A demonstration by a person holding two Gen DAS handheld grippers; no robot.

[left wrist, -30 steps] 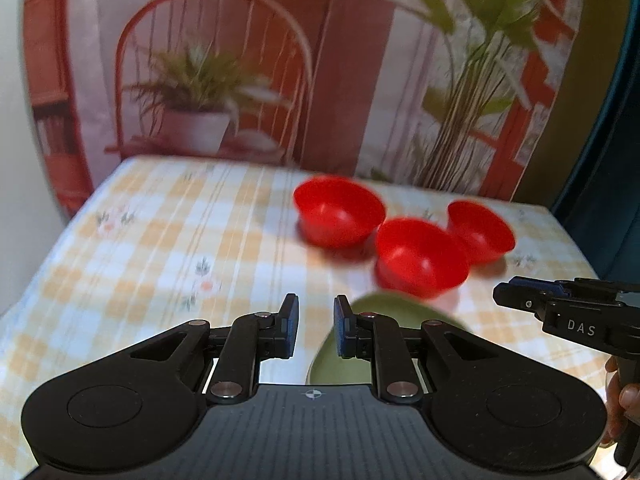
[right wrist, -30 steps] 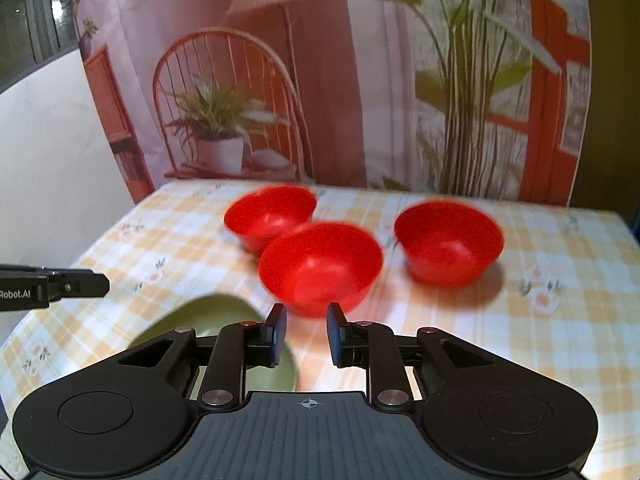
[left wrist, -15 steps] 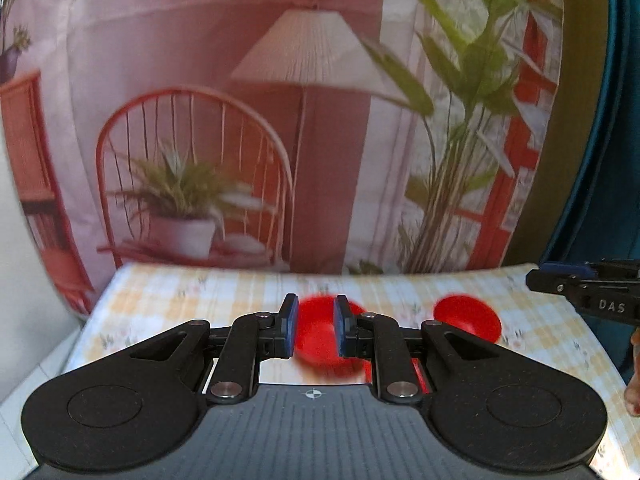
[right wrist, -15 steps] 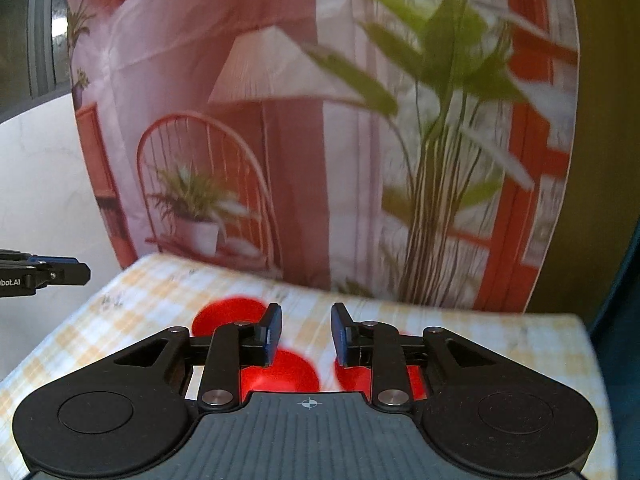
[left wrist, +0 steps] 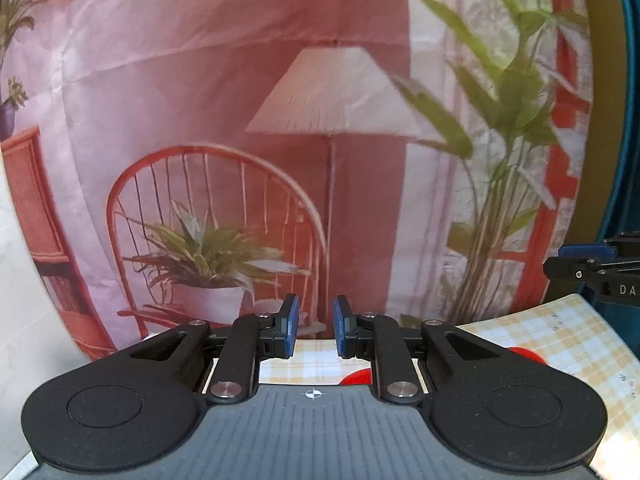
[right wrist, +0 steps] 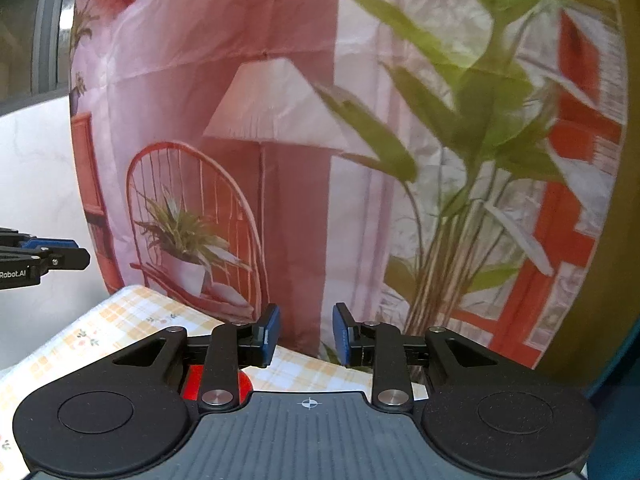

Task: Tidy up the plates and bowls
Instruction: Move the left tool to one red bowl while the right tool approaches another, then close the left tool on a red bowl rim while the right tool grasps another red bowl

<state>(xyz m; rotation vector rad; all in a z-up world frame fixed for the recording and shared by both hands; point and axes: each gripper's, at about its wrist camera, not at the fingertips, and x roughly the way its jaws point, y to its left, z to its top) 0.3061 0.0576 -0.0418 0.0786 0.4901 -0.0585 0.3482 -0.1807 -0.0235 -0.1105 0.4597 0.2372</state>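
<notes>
Red bowls [left wrist: 358,377] peek out low in both frames, on the checked bench [left wrist: 560,344] behind the gripper bodies. Left hand-held gripper [left wrist: 314,330] stands slightly apart, empty; right hand-held gripper [right wrist: 306,336] is opening, nothing between its jaws.

red bowls [left wrist: 357,377]: mostly hidden behind the gripper bodies, only slivers peek out
tablecloth [left wrist: 560,332]: largely blocked
printed backdrop [right wrist: 460,120]: leaves kinda blurry
</notes>
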